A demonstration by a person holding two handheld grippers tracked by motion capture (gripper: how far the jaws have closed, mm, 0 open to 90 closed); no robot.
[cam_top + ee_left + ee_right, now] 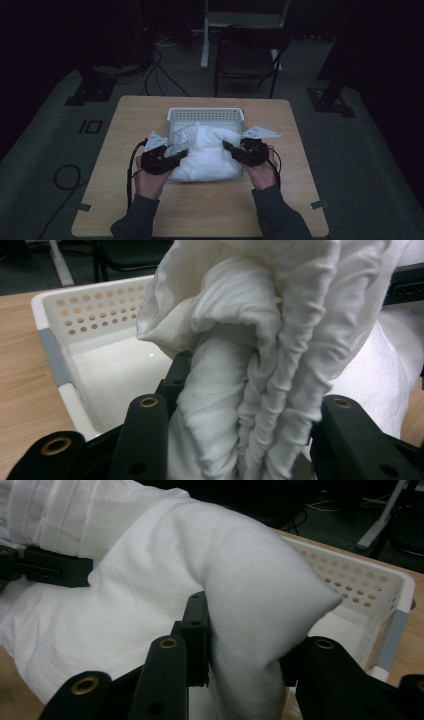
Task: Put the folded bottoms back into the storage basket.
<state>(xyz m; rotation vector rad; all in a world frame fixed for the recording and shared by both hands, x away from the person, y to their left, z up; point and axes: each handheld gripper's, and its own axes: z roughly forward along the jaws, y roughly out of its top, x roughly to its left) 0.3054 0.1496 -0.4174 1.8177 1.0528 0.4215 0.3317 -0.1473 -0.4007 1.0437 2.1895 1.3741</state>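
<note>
Table (210,210) – basket (205,114) behind pillow (207,155), chair (247,57) beyond.

White pillow (205,155), white basket (205,114) with dotted perforations and grey corner strip, black grippers, light wood-grain table (130,125), dark grey sleeves (137,215)

No legible text, label, brand or number anywhere.

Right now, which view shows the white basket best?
The high view: the white basket shows its whole back wall and both far corners on the table, with the white cloth spilling over its front. The left gripper view gives one perforated corner and some floor; the right gripper view gives another corner.
</note>
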